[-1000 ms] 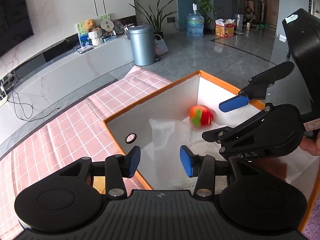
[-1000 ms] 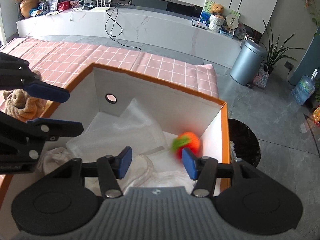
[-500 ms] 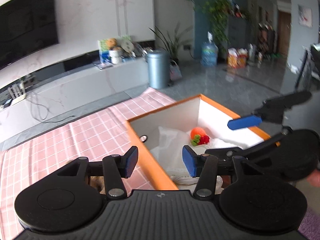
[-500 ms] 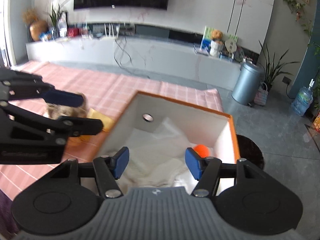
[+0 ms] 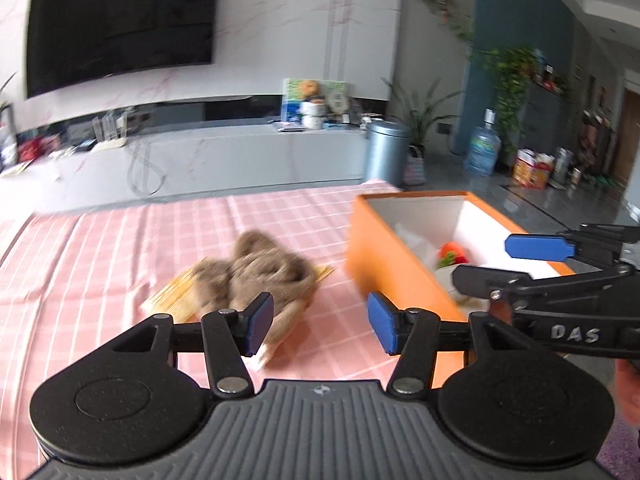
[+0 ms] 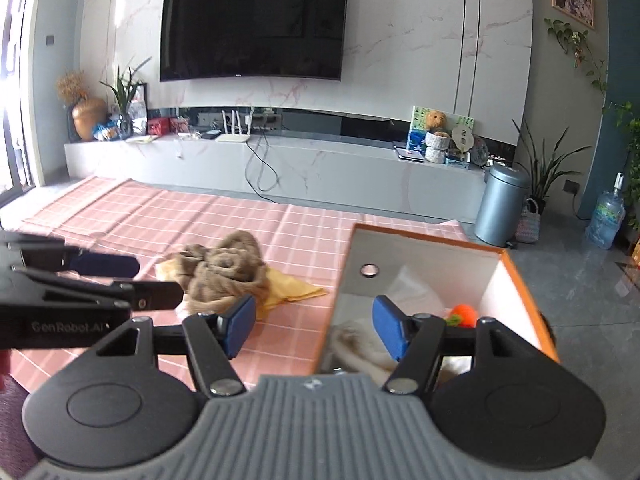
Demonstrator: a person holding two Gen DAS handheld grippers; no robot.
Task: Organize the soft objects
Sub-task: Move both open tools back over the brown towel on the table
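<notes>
An orange box (image 5: 392,268) with white inner walls stands on the pink checked cloth (image 5: 120,248); it also shows in the right wrist view (image 6: 524,292). Inside lie an orange-and-red soft toy (image 5: 452,256) (image 6: 464,314) and white fabric (image 6: 360,344). A crumpled brown towel (image 5: 256,272) (image 6: 224,272) lies on a yellow cloth (image 6: 292,288) left of the box. My left gripper (image 5: 320,322) is open and empty above the cloth, near the towel. My right gripper (image 6: 314,326) is open and empty over the box's near left edge.
A long white TV cabinet (image 6: 280,168) and a wall TV (image 6: 252,26) stand behind the table. A grey bin (image 6: 502,204), plants and a water bottle (image 6: 606,216) stand on the floor at right.
Both grippers have pulled back and up from inside the box. The left view has swung left, so the brown towel now shows. The soft toy lies in the box.
</notes>
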